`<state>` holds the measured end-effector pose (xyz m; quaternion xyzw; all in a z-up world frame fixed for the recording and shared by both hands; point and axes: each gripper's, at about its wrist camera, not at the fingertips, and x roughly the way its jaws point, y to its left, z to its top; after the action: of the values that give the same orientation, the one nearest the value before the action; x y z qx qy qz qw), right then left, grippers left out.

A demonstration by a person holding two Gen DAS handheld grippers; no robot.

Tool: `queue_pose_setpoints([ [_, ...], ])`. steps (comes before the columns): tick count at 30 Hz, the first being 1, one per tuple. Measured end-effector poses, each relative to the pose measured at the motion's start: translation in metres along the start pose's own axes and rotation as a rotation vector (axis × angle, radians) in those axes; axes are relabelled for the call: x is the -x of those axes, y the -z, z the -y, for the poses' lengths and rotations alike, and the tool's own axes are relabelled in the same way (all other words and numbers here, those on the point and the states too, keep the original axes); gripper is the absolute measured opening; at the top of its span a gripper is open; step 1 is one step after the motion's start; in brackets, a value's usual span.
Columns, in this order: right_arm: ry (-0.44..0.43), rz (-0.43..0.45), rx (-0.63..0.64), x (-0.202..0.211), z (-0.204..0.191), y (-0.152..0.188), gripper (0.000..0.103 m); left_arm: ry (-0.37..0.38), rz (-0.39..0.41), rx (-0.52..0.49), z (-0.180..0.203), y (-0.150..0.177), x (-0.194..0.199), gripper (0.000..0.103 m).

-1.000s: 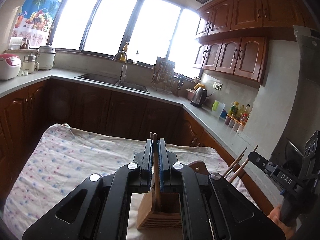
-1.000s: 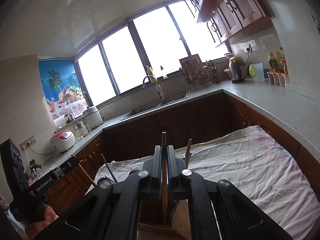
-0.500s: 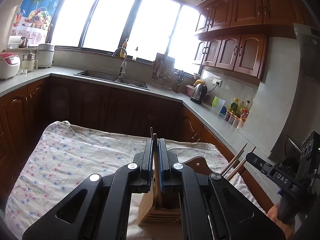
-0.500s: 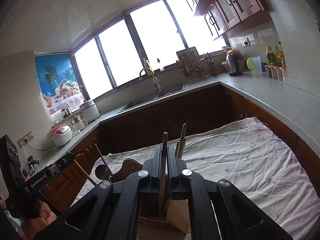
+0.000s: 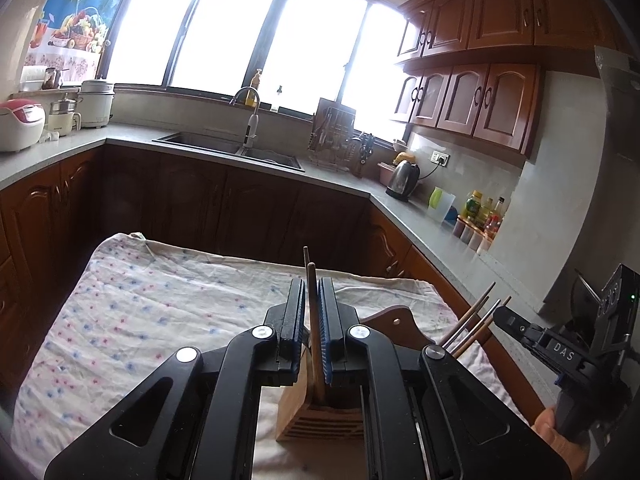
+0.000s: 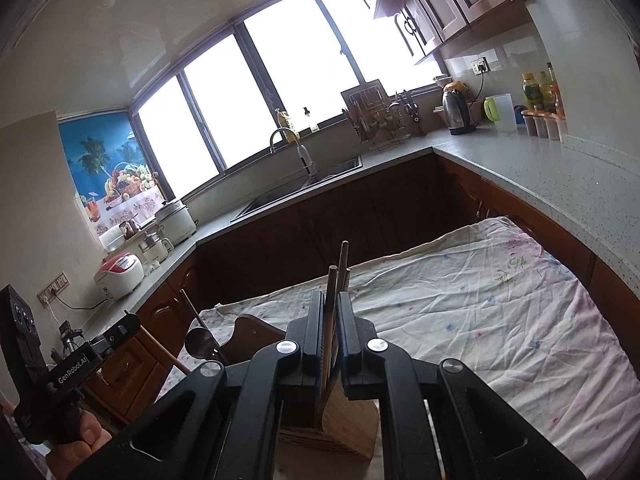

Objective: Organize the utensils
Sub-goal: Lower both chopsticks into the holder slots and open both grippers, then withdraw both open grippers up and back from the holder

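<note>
A wooden utensil holder (image 5: 320, 420) stands on the flowered tablecloth (image 5: 160, 320), right under both grippers; it also shows in the right wrist view (image 6: 348, 420). My left gripper (image 5: 311, 312) is slightly apart around a wooden stick (image 5: 310, 280) whose lower end is in the holder. My right gripper (image 6: 330, 320) is also slightly apart around a wooden stick (image 6: 331, 284), with more sticks (image 6: 343, 264) just behind it. The right gripper body with several chopsticks (image 5: 476, 320) shows at the left view's right edge.
A brown wooden board (image 5: 396, 324) lies behind the holder. A metal spoon (image 6: 200, 344) stands left of it. Dark cabinets, sink (image 5: 228, 146) and grey counter (image 6: 560, 176) with kettle and bottles ring the table.
Both grippers lowered their sticks into the holder and their jaws parted a little. The right view tilted down toward the table.
</note>
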<state>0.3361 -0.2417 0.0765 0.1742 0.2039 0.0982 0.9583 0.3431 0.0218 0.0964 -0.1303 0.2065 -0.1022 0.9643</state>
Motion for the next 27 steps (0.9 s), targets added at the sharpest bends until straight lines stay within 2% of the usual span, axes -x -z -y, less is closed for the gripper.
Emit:
queue_pose_setpoints([
  [2, -0.006, -0.004, -0.016, 0.001, 0.003, 0.000, 0.011, -0.013, -0.005, 0.007, -0.002, 0.001, 0.001, 0.025],
  [3, -0.003, -0.006, -0.022, 0.001, 0.004, 0.000, 0.018, -0.021, -0.002, 0.014, -0.003, 0.001, 0.002, 0.042],
  [4, 0.002, -0.007, -0.028, 0.002, 0.004, 0.000, 0.026, -0.028, 0.004, 0.021, -0.005, 0.001, 0.004, 0.050],
  [5, -0.005, -0.002, -0.035, 0.004, 0.005, 0.001, 0.044, -0.031, 0.009, 0.026, -0.007, 0.002, 0.007, 0.051],
  [6, -0.008, 0.005, -0.037, 0.006, 0.006, 0.001, 0.052, -0.032, 0.007, 0.029, -0.008, 0.002, 0.008, 0.052],
  [8, -0.004, 0.018, -0.033, 0.011, 0.005, 0.001, 0.054, -0.041, 0.003, 0.033, -0.010, 0.002, 0.010, 0.058],
  [12, -0.024, 0.025, -0.046, 0.018, 0.006, 0.003, 0.077, -0.071, 0.016, 0.028, -0.011, 0.005, 0.020, 0.081],
  [14, -0.029, 0.028, -0.042, 0.022, 0.005, 0.005, 0.082, -0.082, 0.026, 0.018, -0.011, 0.007, 0.025, 0.085],
  [16, -0.037, 0.026, -0.038, 0.025, 0.003, 0.008, 0.084, -0.103, 0.022, 0.010, -0.010, 0.009, 0.030, 0.094],
  [18, -0.041, 0.024, -0.030, 0.029, 0.001, 0.011, 0.089, -0.113, 0.029, 0.002, -0.011, 0.011, 0.036, 0.095],
  [27, -0.055, 0.032, -0.009, 0.054, -0.010, 0.021, 0.095, -0.156, 0.038, -0.023, -0.014, 0.022, 0.068, 0.100],
])
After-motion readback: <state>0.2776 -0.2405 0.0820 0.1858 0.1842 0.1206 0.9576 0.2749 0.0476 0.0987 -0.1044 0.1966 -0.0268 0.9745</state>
